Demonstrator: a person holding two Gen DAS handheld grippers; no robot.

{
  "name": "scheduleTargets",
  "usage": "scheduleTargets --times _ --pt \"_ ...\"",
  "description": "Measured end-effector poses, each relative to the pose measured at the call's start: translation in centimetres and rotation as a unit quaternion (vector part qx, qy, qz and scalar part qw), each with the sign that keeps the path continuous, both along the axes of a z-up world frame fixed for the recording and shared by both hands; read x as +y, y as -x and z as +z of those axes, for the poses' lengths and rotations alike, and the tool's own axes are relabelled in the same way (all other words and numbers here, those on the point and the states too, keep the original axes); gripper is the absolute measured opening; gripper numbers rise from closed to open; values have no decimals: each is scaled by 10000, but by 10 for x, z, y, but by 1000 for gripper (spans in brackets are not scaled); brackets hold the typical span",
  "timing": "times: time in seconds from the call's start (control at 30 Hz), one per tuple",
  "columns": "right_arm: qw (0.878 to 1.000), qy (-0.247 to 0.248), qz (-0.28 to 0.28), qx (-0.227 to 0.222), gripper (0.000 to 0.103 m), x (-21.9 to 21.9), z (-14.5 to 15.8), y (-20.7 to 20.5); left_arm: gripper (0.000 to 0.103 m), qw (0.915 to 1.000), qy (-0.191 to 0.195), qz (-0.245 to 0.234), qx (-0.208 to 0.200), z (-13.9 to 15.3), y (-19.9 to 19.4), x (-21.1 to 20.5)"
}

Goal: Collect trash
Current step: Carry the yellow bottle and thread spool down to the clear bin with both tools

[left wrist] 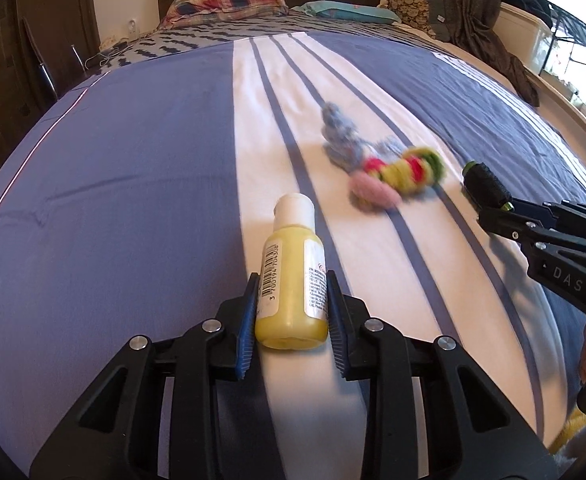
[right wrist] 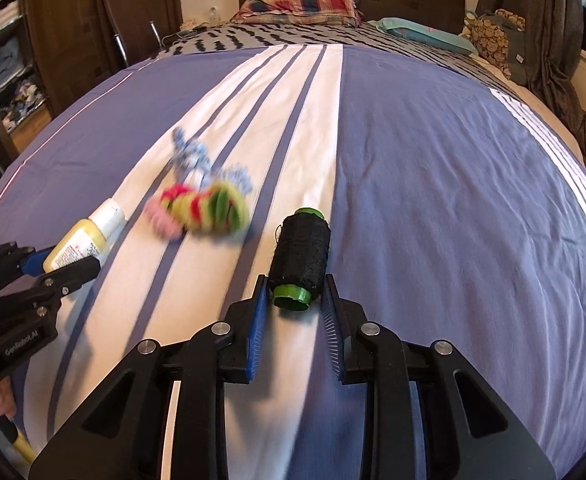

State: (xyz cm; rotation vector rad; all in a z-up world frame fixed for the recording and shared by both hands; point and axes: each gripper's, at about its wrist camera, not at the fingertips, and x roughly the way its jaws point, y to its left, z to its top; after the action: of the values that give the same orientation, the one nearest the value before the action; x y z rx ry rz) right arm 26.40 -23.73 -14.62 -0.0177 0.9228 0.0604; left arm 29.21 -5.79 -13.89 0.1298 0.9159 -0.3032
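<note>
Yellow bottle (left wrist: 292, 276) sits between left gripper (left wrist: 292, 280) pads (touching both) — spool (right wrist: 300, 258) enters right gripper (right wrist: 293, 284).

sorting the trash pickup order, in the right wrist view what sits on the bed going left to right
left gripper on the yellow bottle → multicolored yarn bundle → black thread spool between the right gripper's pads

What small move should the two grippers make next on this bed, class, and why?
Probably close both and lift. The yellow bottle sits between the left gripper's pads, seemingly touching; the black thread spool lies between the right gripper's open fingers with a gap. Both still rest on the bedspread.
</note>
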Motion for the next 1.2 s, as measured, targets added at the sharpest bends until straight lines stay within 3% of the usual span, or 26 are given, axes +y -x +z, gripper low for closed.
scheduleTargets --times 0.7,0.97,1.2 --pt "9974 -588 248 -347 27 -4 14 180 29 9980 367 -508 -117 4 167 -12" --pt "9962 -629 309 -521 27 3 16 220 29 9966 513 -637 -119 0 211 -9" --pt "9961 -690 321 -438 27 6 -1 246 29 9958 564 -712 -72 -8 244 -4"
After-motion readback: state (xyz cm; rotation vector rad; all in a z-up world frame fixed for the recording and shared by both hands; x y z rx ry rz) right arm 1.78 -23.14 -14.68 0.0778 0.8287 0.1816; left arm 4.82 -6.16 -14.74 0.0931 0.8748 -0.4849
